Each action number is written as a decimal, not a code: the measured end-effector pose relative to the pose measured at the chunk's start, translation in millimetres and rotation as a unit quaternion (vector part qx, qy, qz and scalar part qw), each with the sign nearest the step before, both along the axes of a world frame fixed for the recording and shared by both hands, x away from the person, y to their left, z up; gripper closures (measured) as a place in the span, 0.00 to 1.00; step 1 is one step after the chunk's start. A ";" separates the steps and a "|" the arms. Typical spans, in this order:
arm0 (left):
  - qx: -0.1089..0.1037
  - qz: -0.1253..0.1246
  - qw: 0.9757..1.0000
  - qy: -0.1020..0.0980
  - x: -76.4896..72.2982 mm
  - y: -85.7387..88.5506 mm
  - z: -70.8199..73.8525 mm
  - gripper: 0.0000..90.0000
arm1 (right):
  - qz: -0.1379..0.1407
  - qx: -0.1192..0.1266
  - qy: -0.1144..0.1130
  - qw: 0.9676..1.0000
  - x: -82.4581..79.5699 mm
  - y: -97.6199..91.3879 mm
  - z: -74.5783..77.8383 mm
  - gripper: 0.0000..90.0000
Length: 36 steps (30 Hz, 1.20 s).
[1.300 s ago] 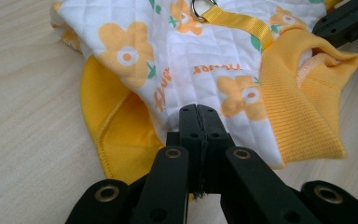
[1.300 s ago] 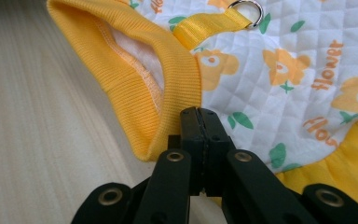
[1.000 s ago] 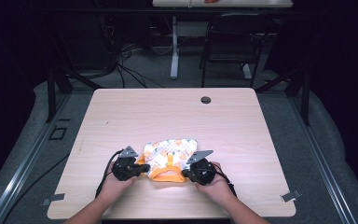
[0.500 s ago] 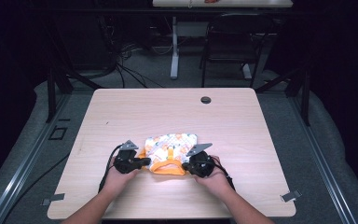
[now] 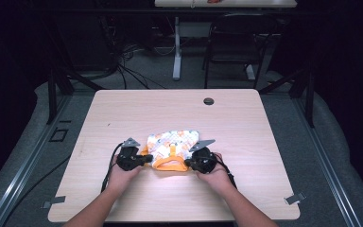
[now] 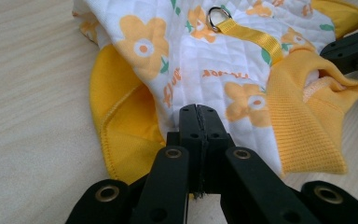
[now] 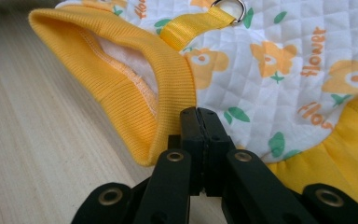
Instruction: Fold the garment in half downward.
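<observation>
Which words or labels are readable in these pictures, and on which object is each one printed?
"flower" – orange print on the white quilted garment, clear in the right gripper view, near its right edge.
"Flow..." – second orange print lower on the same fabric, cut off by a fold.
Orange prints in the left gripper view: too creased to read.
High view: the print is too small to read.

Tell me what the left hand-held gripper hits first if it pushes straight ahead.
The left hand-held gripper, jaws shut on the flowered garment, would drive further into that quilted fabric; beyond it, probably the right hand-held gripper.
</observation>
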<state>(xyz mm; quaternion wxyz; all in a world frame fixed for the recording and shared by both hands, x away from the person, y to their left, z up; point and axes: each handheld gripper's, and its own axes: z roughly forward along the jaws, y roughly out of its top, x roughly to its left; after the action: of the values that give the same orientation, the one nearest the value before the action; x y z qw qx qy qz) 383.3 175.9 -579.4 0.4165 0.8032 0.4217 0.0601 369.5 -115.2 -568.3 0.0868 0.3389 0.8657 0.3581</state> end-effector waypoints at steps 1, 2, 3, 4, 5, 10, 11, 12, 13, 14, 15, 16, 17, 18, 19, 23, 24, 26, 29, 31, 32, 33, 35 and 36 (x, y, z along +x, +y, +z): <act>-0.002 0.001 1.000 0.004 1.0 0.3 0.1 1.00 | -0.003 0.001 0.001 1.000 0.9 -0.2 0.0 1.00; -0.002 0.002 1.000 0.004 2.2 -0.2 0.3 1.00 | -0.004 0.001 0.001 1.000 2.2 -0.3 -0.1 1.00; 0.003 0.002 1.000 0.003 3.1 -1.2 0.9 1.00 | -0.006 0.003 0.000 1.000 3.4 -0.2 -0.4 1.00; 0.003 0.002 1.000 0.003 3.1 -1.2 0.9 1.00 | -0.008 0.002 0.000 1.000 4.6 -0.1 -0.3 1.00; 0.010 0.004 1.000 0.002 4.7 -3.2 1.8 1.00 | -0.008 0.001 0.001 1.000 5.8 0.1 -0.1 1.00; 0.015 0.005 1.000 0.001 8.4 -3.7 2.7 1.00 | -0.013 -0.011 -0.002 1.000 9.3 3.1 1.4 1.00; 0.015 0.007 1.000 0.002 8.6 -4.1 2.7 1.00 | -0.012 -0.012 -0.004 1.000 10.2 3.3 1.4 1.00; 0.017 0.006 1.000 -0.001 9.1 -4.1 2.7 1.00 | -0.012 -0.014 -0.002 1.000 10.8 3.5 1.8 1.00; 0.017 0.006 1.000 -0.001 9.3 -4.1 2.7 1.00 | -0.013 -0.014 -0.004 1.000 11.4 3.9 1.7 1.00; 0.015 0.007 1.000 0.000 9.4 -3.9 2.5 1.00 | -0.013 -0.013 -0.004 1.000 11.8 4.1 1.6 1.00; 0.014 0.007 1.000 0.001 9.5 -3.7 2.4 1.00 | -0.015 -0.013 -0.004 1.000 12.1 4.2 1.5 1.00; 0.012 0.009 1.000 0.001 9.5 -3.8 2.3 1.00 | -0.016 -0.013 -0.004 1.000 12.3 4.3 1.6 1.00; 0.012 0.009 1.000 0.001 9.5 -3.8 2.3 1.00 | -0.015 -0.013 -0.003 1.000 12.5 4.0 1.8 1.00; 0.012 0.009 1.000 0.001 9.5 -3.7 2.4 1.00 | -0.015 -0.013 -0.003 1.000 12.5 4.0 1.8 1.00; 0.012 0.010 1.000 0.001 9.3 -3.8 2.6 1.00 | -0.016 -0.013 -0.003 1.000 12.3 4.0 2.0 1.00; 0.011 0.012 1.000 -0.007 6.2 -5.5 7.0 1.00 | -0.024 -0.002 -0.003 1.000 11.5 4.5 5.1 1.00; 0.010 0.011 1.000 -0.008 5.7 -5.0 8.7 1.00 | -0.023 -0.001 -0.004 1.000 10.8 4.4 6.9 1.00; 0.008 0.010 1.000 -0.011 4.5 -4.1 12.4 1.00 | -0.019 0.000 -0.010 1.000 9.4 4.6 12.0 1.00; 0.007 0.010 1.000 -0.020 1.6 -2.0 18.1 1.00 | -0.014 0.008 -0.019 1.000 8.3 4.1 21.9 1.00; 0.005 0.010 1.000 -0.021 -0.7 0.5 22.0 1.00 | -0.014 0.013 -0.028 0.999 6.9 3.6 29.3 1.00; 0.004 0.010 1.000 -0.023 -1.9 2.2 24.2 1.00 | -0.013 0.016 -0.028 0.999 6.2 3.0 32.8 1.00; 0.003 0.011 1.000 -0.028 -3.2 3.8 26.3 1.00 | -0.013 0.016 -0.032 0.999 5.2 2.4 36.2 0.99; 0.004 0.010 1.000 -0.029 -4.7 5.5 28.7 1.00 | -0.013 0.022 -0.039 0.999 2.4 0.7 42.5 0.99; 0.011 0.007 0.999 -0.039 -8.2 8.4 34.4 1.00 | -0.011 0.024 -0.040 0.999 0.9 -0.5 45.6 0.99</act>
<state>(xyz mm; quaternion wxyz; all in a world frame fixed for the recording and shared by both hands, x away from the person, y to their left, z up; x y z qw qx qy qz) 375.1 184.3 -545.0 0.4233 0.8018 0.4100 0.0994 370.4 -115.6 -522.7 0.1173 0.3355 0.8490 0.3910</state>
